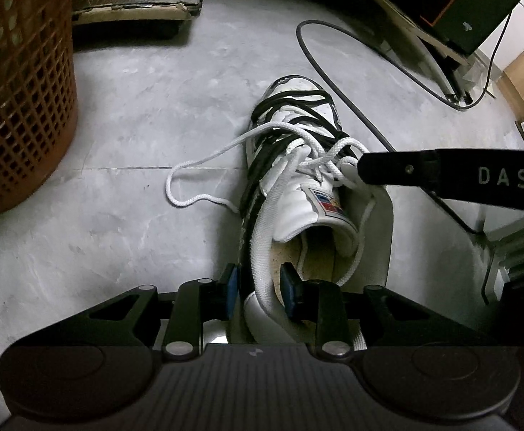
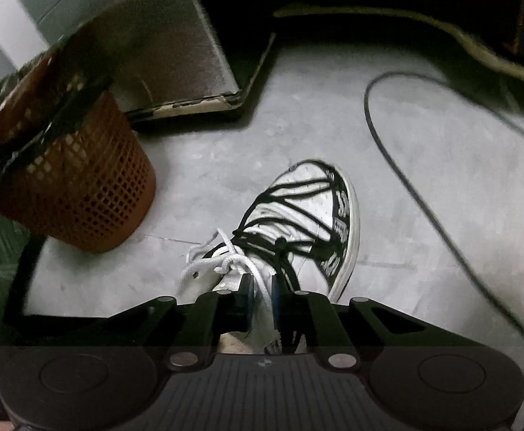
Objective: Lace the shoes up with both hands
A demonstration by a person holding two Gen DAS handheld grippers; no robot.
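Note:
A white shoe with black stripes lies on the grey floor, its toe pointing away from me. My left gripper is shut on the padded collar at the shoe's opening, one blue pad on each side. White lace crosses the tongue in a tangle and one loop trails onto the floor at the left. In the right wrist view my right gripper is shut on a strand of the white lace just above the shoe. Its black finger reaches in from the right to the lace tangle.
An orange mesh basket stands on the floor at the left, also seen as the basket in the right wrist view. A black cable curves across the floor beyond the toe. A dark box base sits at the back.

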